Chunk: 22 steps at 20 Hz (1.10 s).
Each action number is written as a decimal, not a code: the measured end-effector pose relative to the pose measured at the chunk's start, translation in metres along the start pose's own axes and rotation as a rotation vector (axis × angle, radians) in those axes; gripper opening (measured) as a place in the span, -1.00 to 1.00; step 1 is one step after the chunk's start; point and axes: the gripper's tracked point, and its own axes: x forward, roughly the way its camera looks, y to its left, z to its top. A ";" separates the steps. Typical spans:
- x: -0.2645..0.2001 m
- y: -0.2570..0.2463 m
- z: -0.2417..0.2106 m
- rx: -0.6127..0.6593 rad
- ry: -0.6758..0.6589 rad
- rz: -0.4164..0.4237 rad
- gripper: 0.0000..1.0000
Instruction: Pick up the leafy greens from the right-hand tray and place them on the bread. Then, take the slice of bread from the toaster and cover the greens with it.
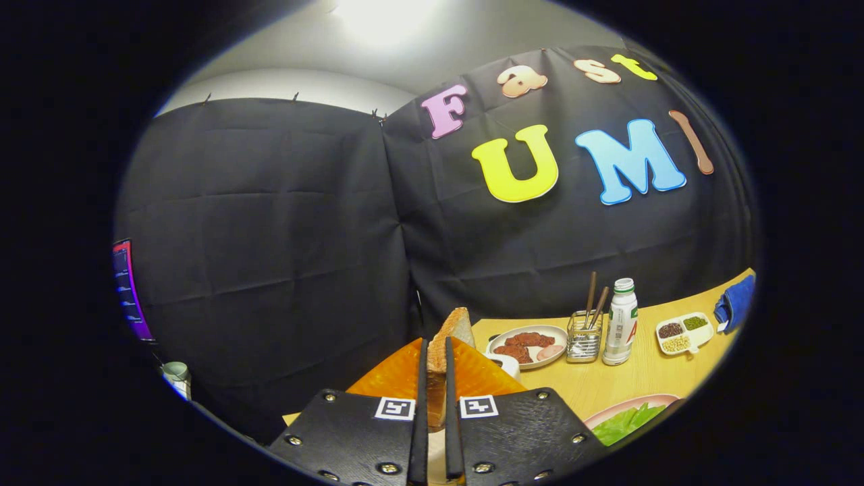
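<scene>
Between gripper (pixel 436 368) fingers: bread slice (pixel 451 337) clamped edge-on, long axis pointing ahead.

The gripper (pixel 436 368) points forward and slightly upward, its two fingers (pixel 422 398) drawn close together and nearly parallel, both pressing on the slice of bread (pixel 451 334) held upright between them (the bread's top rises past the fingertips).

Claw-mounted fisheye, low over the table (pixel 648 378), tilted up toward the booth wall (pixel 283 236).
</scene>
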 end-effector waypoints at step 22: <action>-0.105 -0.171 -0.106 0.153 0.195 -0.322 -0.80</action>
